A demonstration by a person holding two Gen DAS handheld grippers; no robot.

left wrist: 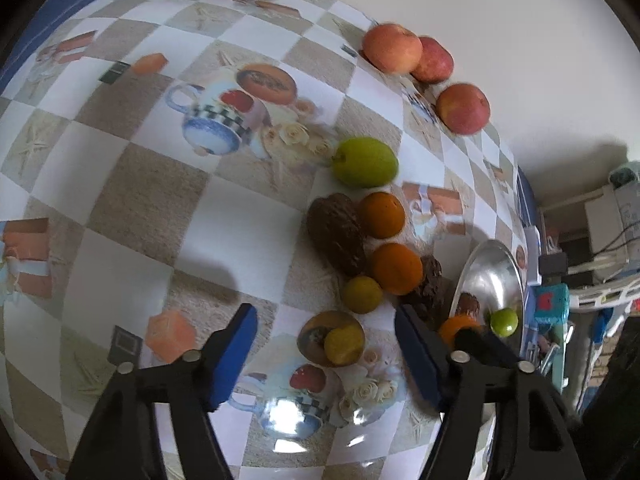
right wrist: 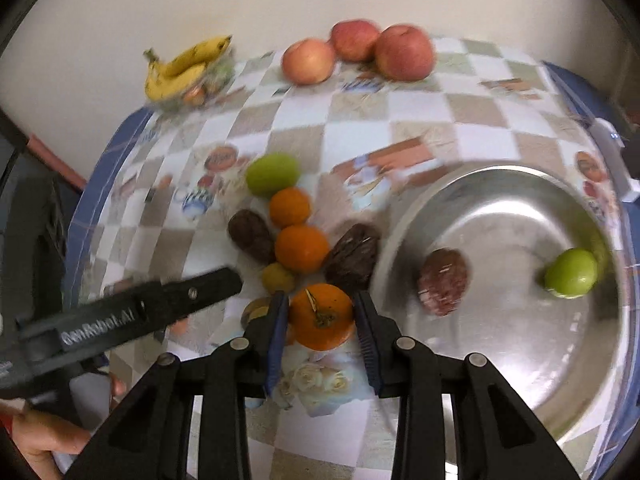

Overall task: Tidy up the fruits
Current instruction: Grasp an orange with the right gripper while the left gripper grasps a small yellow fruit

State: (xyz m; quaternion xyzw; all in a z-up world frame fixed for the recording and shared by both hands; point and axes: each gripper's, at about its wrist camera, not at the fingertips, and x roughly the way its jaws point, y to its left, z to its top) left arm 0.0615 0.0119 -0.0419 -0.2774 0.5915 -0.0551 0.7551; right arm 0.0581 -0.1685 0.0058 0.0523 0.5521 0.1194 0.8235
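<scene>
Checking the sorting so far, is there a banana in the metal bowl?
No, the bowl holds only a brown fruit and a green fruit.

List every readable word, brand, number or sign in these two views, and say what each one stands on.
"GenRobot.AI": white lettering on the black body of the left gripper, seen in the right wrist view; slightly blurred.
Tablecloth: printed pictures only; any lettering on them is too blurred to read.
Cluttered shelf beyond the table edge in the left wrist view: nothing legible.
No other text shows.
</scene>
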